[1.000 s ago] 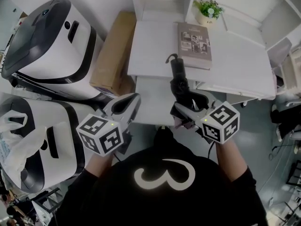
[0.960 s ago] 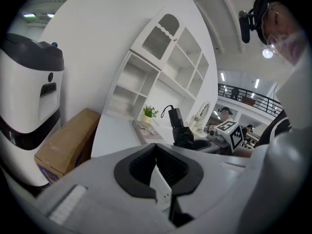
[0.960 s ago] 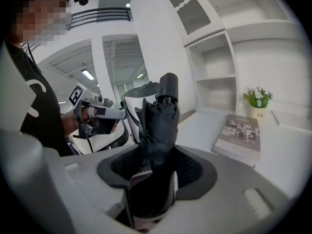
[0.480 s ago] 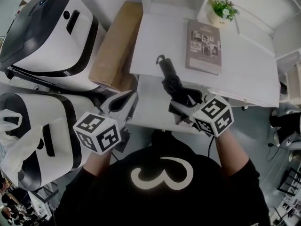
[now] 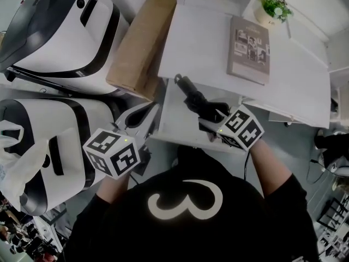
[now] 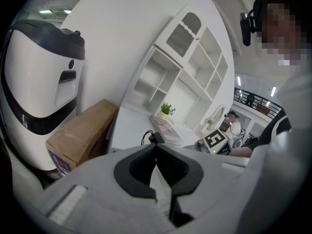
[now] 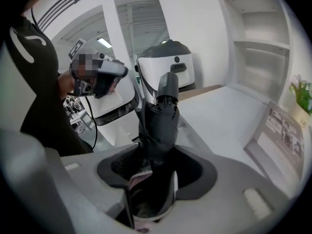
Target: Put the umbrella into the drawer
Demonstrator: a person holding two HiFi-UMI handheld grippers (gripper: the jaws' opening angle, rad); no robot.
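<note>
Slipping looked the likeliest fault: the right gripper (image 7: 156, 167) was clenched on the folded black umbrella (image 7: 160, 116) near one end. Most of its length stood out ahead of the jaws, so the soft fabric could have pivoted or slid in the pads. The umbrella hung over what I took for the pulled-out white drawer (image 5: 170, 121), just below the tool. Its far handle end reached toward the desk (image 5: 207, 42) edge ahead, and might have caught there or on the drawer wall if lowered askew. Let go too high, it could have bounced out. The left gripper (image 6: 156, 147), jaws together on nothing, sat off to the right one's left and steadied nothing.

Beyond the right jaws the white desk bore a book (image 5: 250, 41) and a potted plant (image 5: 272, 7). Ahead of the left gripper lay a cardboard box (image 5: 143, 42), two big white-and-black machines (image 5: 60, 31) and a white shelf unit (image 6: 185, 72)
</note>
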